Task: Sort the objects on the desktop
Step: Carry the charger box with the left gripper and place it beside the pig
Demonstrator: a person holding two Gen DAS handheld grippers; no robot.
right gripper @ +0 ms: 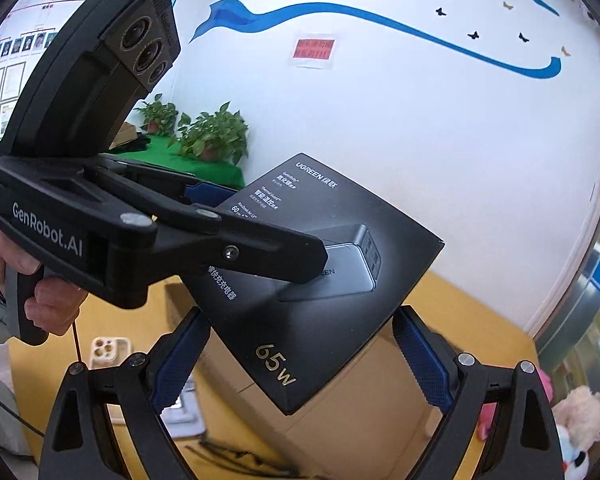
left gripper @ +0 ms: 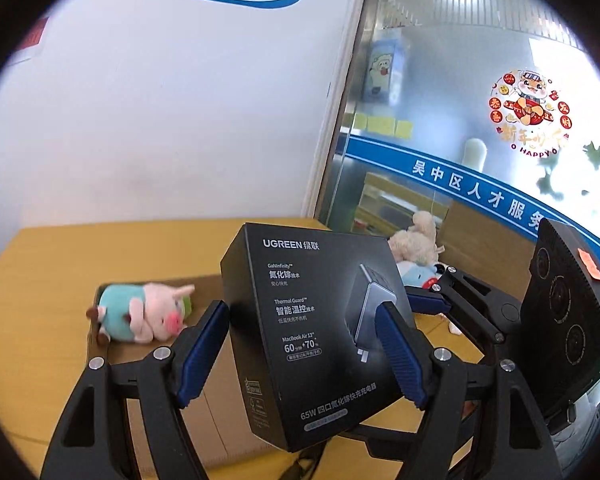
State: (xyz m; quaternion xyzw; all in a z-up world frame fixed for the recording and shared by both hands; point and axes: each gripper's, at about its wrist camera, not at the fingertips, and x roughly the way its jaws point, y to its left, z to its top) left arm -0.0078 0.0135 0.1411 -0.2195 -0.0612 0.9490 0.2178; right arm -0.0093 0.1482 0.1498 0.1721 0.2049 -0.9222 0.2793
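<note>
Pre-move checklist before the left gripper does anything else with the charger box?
1. Left gripper shut on the black charger box, a blue pad on each side face: ok.
2. Box clear of the desk, held up and tilted: ok.
3. Right gripper open, its pads astride the box's lower corner; touching or not: cannot tell.
4. Drop spot: a cardboard box lies below with the pig plush on it; whether that is the right bin: cannot tell.
5. Other plush toys sit behind the charger box, apart from it: ok.
</note>
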